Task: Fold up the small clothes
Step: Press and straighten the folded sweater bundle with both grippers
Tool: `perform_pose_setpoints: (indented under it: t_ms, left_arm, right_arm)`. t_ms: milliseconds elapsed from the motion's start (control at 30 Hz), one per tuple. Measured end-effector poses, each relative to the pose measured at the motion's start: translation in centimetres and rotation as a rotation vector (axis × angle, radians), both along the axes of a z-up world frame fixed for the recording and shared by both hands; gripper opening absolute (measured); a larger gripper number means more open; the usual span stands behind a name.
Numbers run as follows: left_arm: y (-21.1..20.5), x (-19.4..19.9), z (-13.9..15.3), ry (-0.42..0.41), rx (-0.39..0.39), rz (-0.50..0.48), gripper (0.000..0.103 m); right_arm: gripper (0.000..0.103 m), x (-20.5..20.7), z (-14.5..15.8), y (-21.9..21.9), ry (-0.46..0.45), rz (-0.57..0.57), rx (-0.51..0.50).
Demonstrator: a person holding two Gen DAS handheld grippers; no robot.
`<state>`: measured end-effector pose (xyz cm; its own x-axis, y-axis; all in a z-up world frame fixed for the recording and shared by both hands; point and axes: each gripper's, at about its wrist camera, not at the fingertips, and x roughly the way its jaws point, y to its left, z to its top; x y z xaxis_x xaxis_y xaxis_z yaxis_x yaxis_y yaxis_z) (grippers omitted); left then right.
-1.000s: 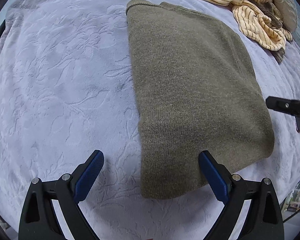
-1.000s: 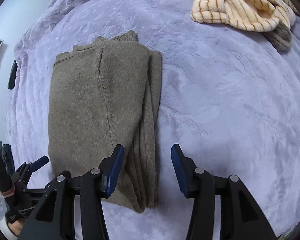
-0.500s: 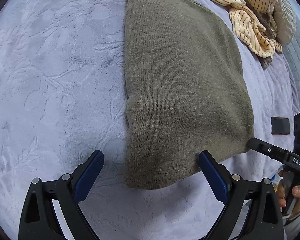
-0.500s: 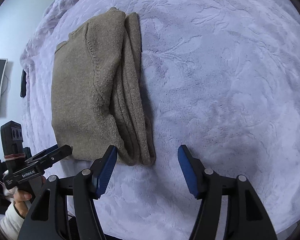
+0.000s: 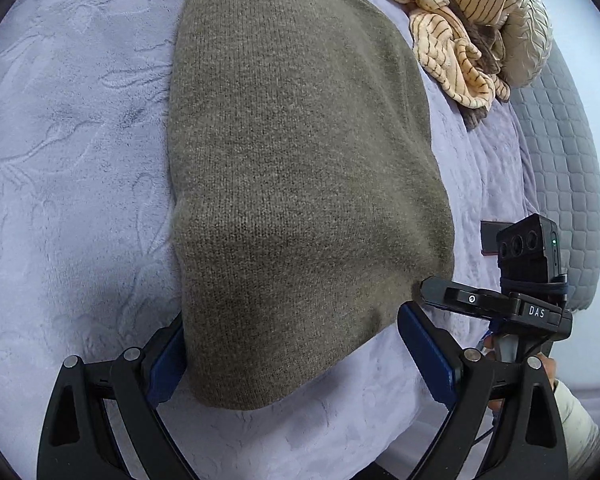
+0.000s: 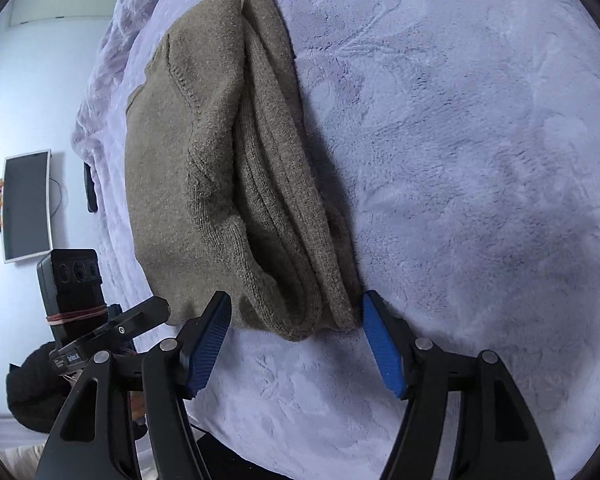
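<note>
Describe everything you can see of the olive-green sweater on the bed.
The olive-green sweater is a fuzzy knit, folded into a long rectangle lying flat on the lavender blanket. Its stacked layers show along one long side, and a stitched seam crosses the top. Both open grippers straddle its near corners, left gripper and right gripper.

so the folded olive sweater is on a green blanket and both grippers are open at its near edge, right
Not quite: the blanket is pale lilac, not green, as the right wrist view shows. The rest holds: the folded olive sweater lies on it, and the left gripper and right gripper are both open at its near edge.
</note>
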<state>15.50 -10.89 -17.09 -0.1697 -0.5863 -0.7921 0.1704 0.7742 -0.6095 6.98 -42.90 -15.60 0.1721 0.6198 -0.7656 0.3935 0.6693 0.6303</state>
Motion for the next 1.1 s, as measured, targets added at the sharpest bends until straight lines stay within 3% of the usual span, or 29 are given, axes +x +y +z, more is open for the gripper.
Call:
perform_pose_setpoints:
  t_ms: [300, 533, 600, 667, 767, 900, 1100]
  left_arm:
    - [0.4, 0.5, -1.3, 0.080, -0.088, 0.022, 0.096]
    - [-0.1, 0.4, 0.5, 0.046, -0.163, 0.024, 0.096]
    - [0.1, 0.5, -0.3, 0.064, -0.141, 0.034, 0.093]
    - [0.4, 0.7, -1.1, 0.082, -0.104, 0.048, 0.080]
    - [0.5, 0.7, -1.3, 0.077, -0.108, 0.070, 0.079]
    - [-0.1, 0.3, -1.2, 0.048, -0.088, 0.032, 0.079]
    - [-0.3, 0.5, -1.8, 0.064, -0.086, 0.031, 0.079]
  right_arm:
    - [0.071, 0.5, -1.9, -0.8, 0.004, -0.069, 0.117]
    - [0.068, 1.0, 1.3, -0.4, -0.137, -0.024, 0.302]
    - [0.068, 1.5, 1.4, -0.3, -0.127, 0.000, 0.296]
    - [0.068, 1.9, 1.2, -0.4, -0.099, 0.034, 0.225]
    - [0.068, 3.0, 1.4, -1.9, -0.112, 0.037, 0.123]
    - [0.068, 6.2, 1.8, -4.2, -0.164, 0.010, 0.112]
    - [0.068, 11.7, -0.2, -5.1, -0.173, 0.002, 0.124]
